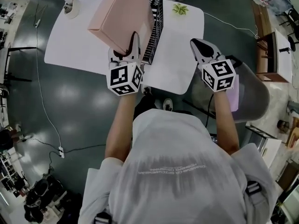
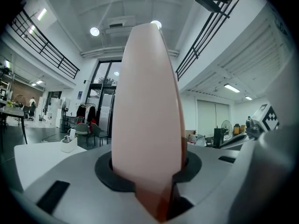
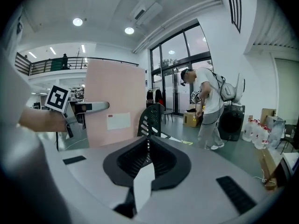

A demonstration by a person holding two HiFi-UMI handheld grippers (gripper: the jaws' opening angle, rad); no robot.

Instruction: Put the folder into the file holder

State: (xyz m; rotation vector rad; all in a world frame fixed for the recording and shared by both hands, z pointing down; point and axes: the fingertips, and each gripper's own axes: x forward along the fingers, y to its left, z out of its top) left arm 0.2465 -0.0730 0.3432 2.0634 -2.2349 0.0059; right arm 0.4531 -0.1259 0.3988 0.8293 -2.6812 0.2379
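2 grippers are showing in the head view. The left gripper [image 1: 127,49] is clamping its jaws on the lower edge of the pink folder [image 1: 122,14]. The folder is standing upright in the air above the white table [image 1: 74,45], just at 9 o'clock of the black mesh file holder [image 1: 154,27] and not inside it. The right gripper [image 1: 200,45] is hovering at 3 o'clock of the holder, its jaws resting together with nothing between them. A white container [image 1: 71,7] is sitting at the table's 10 o'clock corner.
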